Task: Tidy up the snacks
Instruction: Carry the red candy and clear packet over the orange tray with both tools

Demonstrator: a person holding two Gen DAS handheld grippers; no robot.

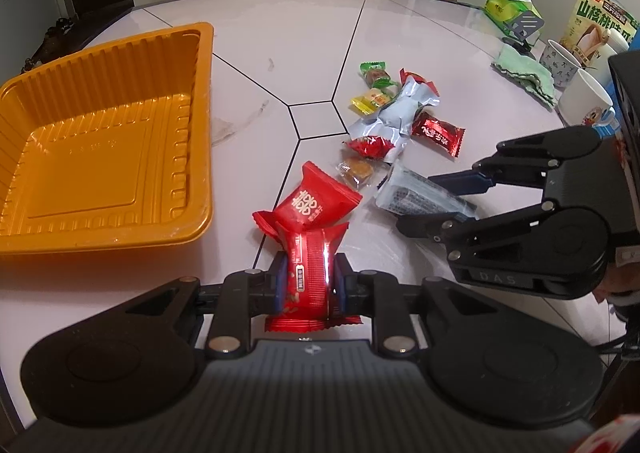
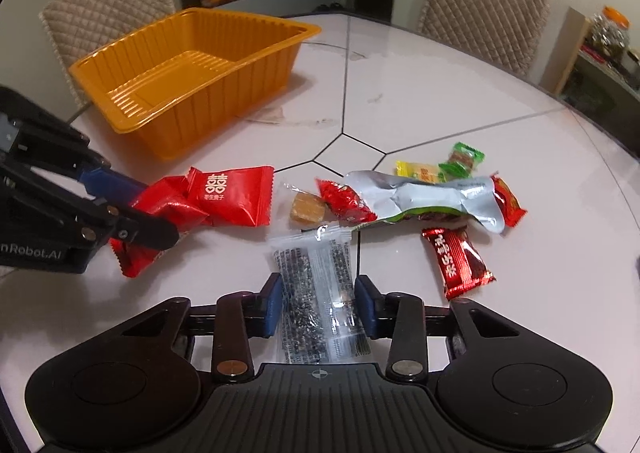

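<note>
My left gripper (image 1: 308, 273) is shut on a red snack bar (image 1: 310, 253), held just above the white table; from the right wrist view this gripper (image 2: 156, 209) grips the same bar (image 2: 136, 257). My right gripper (image 2: 318, 293) has its blue pads against both sides of a clear sesame packet (image 2: 316, 273); the left wrist view shows this gripper (image 1: 416, 203) around that packet (image 1: 404, 189). The orange tray (image 1: 206, 113) stands empty at the left. A red square packet (image 1: 316, 201) lies beside the bar.
Loose snacks lie mid-table: a silver pouch (image 1: 396, 113), a red candy (image 1: 438, 133), an amber candy (image 1: 358, 169), and green and yellow sweets. Mugs (image 1: 584, 97), a green cloth (image 1: 524, 73) and a box (image 1: 600, 25) sit at the right. Two quilted chairs (image 2: 484, 1) stand behind the table.
</note>
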